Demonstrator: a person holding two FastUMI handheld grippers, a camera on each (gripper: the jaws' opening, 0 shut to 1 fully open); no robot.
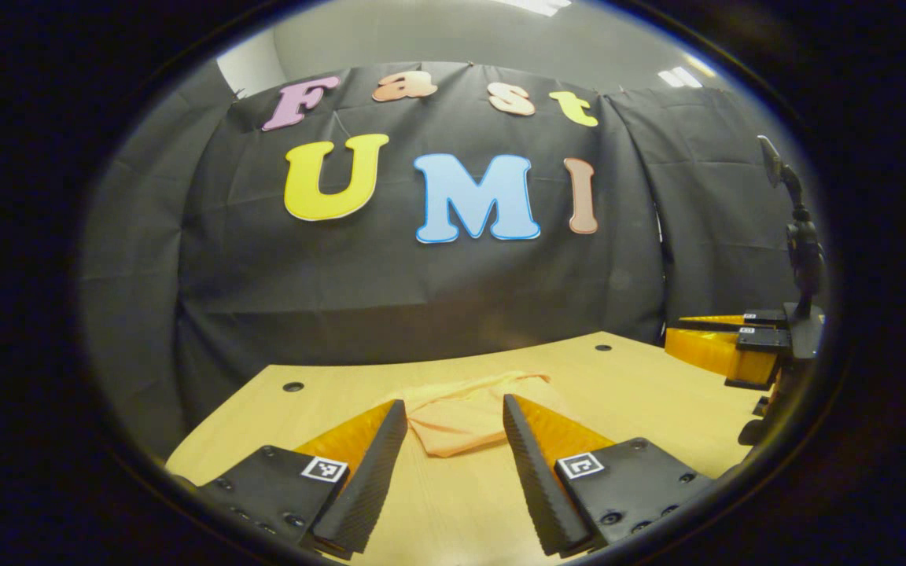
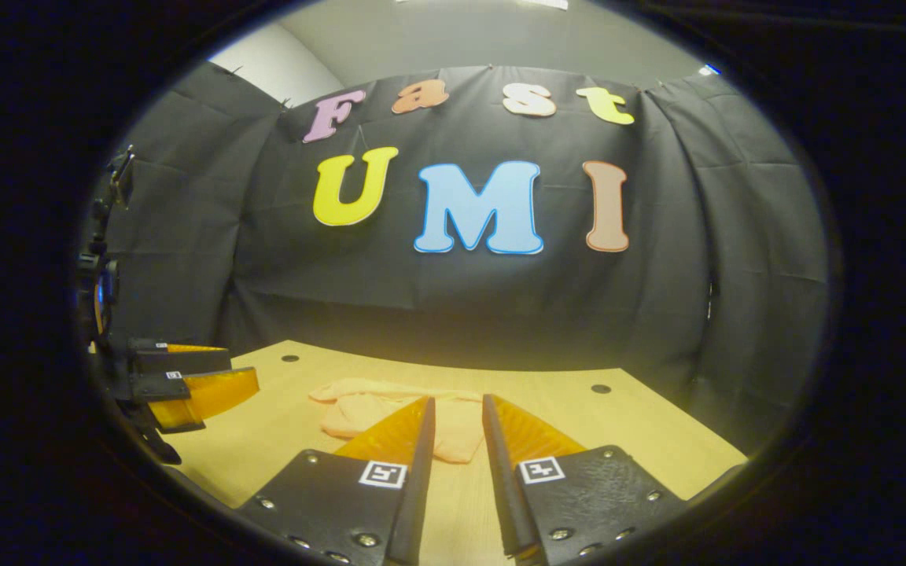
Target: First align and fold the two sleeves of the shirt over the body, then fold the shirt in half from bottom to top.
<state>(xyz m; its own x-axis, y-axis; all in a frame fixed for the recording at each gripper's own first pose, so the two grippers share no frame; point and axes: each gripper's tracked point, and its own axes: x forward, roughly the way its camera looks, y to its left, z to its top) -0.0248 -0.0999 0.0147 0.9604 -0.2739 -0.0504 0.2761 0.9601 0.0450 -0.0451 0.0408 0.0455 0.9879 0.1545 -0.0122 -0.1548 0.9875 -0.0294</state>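
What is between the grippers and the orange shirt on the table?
Nothing visible. Bare wooden table lies between the left gripper and the shirt, and between the right gripper and the shirt. Both grippers are apart from it.

text: none readable | signs: square coded tags on left claw (image 1: 453,409) and right claw (image 2: 457,405) fingers, not legible
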